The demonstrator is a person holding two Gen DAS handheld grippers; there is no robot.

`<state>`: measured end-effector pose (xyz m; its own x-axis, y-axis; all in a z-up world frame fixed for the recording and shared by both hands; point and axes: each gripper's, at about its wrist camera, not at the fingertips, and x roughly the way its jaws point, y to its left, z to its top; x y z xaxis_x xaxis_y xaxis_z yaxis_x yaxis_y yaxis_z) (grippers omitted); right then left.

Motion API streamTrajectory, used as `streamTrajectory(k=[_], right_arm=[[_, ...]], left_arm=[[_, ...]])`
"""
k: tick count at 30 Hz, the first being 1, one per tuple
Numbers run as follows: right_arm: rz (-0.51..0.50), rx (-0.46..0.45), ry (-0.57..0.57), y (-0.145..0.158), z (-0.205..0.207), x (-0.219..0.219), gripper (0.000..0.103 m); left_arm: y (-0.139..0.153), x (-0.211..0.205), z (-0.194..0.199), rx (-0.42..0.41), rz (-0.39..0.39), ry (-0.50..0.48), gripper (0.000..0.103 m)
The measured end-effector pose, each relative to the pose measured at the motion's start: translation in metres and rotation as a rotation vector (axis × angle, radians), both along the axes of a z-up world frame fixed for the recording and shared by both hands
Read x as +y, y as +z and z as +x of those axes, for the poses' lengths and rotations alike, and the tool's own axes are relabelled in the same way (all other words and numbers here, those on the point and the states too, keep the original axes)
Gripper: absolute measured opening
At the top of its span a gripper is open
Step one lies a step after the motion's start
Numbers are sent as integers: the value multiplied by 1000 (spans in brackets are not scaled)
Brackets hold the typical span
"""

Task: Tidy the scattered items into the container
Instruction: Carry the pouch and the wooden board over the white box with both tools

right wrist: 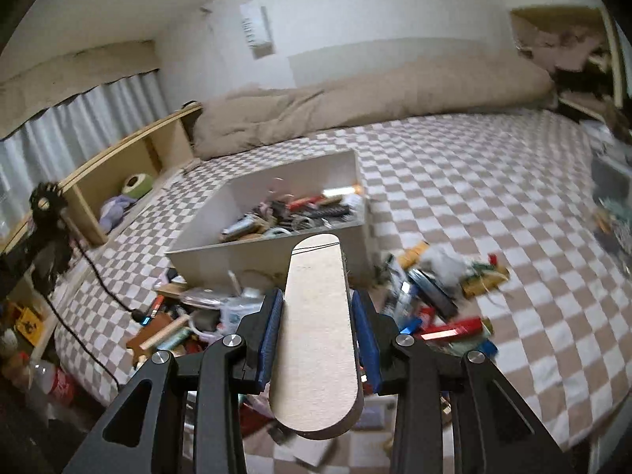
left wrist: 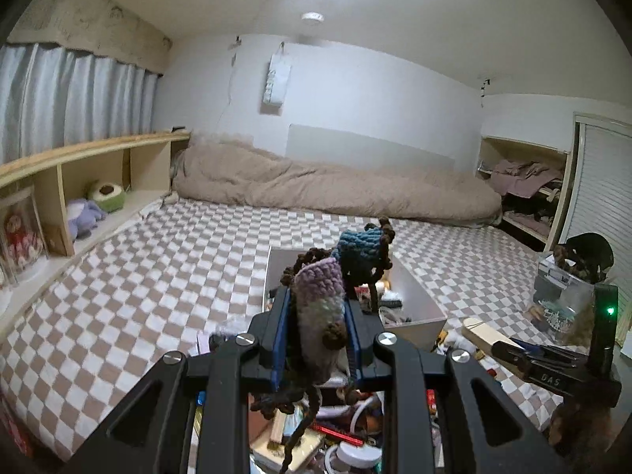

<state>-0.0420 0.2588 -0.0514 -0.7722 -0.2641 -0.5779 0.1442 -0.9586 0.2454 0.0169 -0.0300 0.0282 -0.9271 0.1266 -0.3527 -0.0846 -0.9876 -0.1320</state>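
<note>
Crochet (left wrist: 320,300) sits clenched in the left gripper (left wrist: 316,331) jaws, box (left wrist: 414,296) at twelve o'clock. The right gripper (right wrist: 318,324) jaws clamp a board (right wrist: 316,339); clutter (right wrist: 434,296) lies at two o'clock on the bed (right wrist: 493,197).

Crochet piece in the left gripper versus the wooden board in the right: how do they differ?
The crochet piece is soft, multicoloured yarn with dangling cords; the wooden board is rigid, flat, plain tan with rounded ends. The crochet piece bunches unevenly; the board sticks out straight. Both are clamped between blue pads, near the white box.
</note>
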Motion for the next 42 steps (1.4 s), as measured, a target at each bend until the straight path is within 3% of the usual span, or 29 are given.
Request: streamTrajectory(k=[16,28,34,42], right_arm=[[-3,129,116,68,-50,-31,37],[27,169,134,105,-100,-38,37],[20,137,152,104,-130,-45,37],[4,77,157,83,-160,-51,37]], left_arm=[[62,17,-56,134,-101,-12,25],[95,24,-128,170,-96,-31,25],[85,31,-167,152,-140,-25,25],[26,39,-215,12,-251,5,25]])
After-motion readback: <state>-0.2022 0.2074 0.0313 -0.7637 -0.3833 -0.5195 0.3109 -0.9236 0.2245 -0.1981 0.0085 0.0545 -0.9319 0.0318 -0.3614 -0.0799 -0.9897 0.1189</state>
